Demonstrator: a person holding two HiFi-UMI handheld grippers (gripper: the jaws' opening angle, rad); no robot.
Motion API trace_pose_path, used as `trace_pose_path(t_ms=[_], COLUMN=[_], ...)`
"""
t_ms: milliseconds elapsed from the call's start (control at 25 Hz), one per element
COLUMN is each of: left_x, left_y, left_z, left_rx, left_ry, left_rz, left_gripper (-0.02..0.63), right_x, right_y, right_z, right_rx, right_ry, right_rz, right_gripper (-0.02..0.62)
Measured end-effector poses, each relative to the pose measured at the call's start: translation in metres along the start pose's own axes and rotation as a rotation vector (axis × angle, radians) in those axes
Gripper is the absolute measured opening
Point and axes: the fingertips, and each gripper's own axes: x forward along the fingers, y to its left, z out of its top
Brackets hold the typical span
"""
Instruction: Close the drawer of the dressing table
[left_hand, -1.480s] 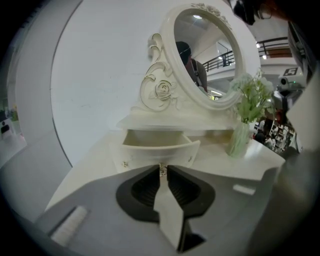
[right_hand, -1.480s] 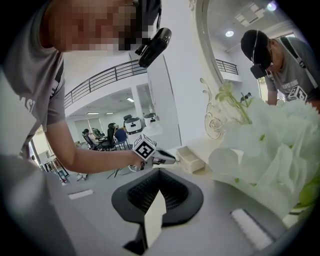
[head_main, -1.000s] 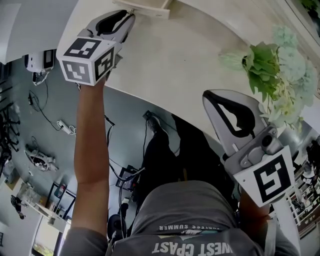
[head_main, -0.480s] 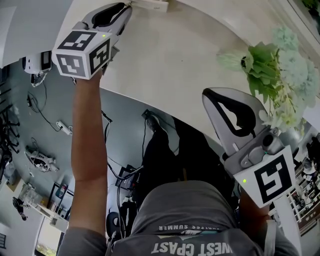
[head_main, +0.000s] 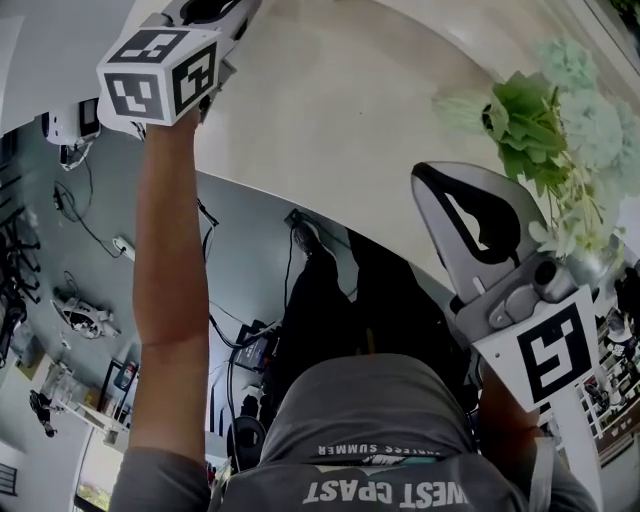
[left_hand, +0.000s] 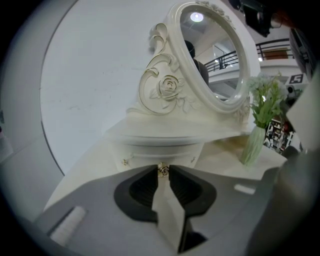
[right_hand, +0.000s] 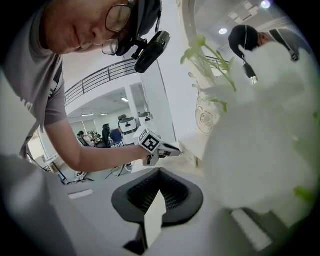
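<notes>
The cream dressing table (head_main: 350, 130) carries an oval mirror (left_hand: 212, 55) on a carved base. Under that base is the curved drawer front (left_hand: 150, 156) with a small gold knob (left_hand: 163, 169). My left gripper (left_hand: 163, 173) is shut on that knob, pressed close to the drawer front. In the head view the left gripper (head_main: 232, 8) reaches the top edge, its marker cube low on the arm, and the drawer is out of frame. In the right gripper view the left gripper (right_hand: 161, 149) touches the drawer (right_hand: 189, 152). My right gripper (head_main: 432, 185) hangs shut and empty near the table's right side.
A vase of pale green flowers (head_main: 560, 120) stands on the table's right part, close to the right gripper; its vase (left_hand: 254, 145) shows beside the mirror. Blurred blossoms (right_hand: 260, 125) fill the right gripper view. Cables and gear (head_main: 80, 310) lie on the floor at the left.
The left gripper has moved farther toward the table's back. The drawer front, seen at the top of the head view before, has gone out of frame. The right gripper barely moved.
</notes>
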Motion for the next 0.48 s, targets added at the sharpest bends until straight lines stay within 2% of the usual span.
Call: trace_pose_path(t_ms=[240,480], left_x=[-0.003,-0.005], left_y=[-0.017,-0.016], left_z=[0.026,0.025], left_rx=[0.024,0.012], left_ry=[-0.007,-0.008], left_rz=[-0.013,0.0], left_gripper=[0.075,0.077], right_x=[-0.025,-0.019], right_y=[0.004,0.006], right_z=[0.004,0.003], right_rx=[-0.001,-0.009], right_ry=[-0.016,-0.028], right_rz=[-0.01,-0.006], right_gripper=[0.002,0.002])
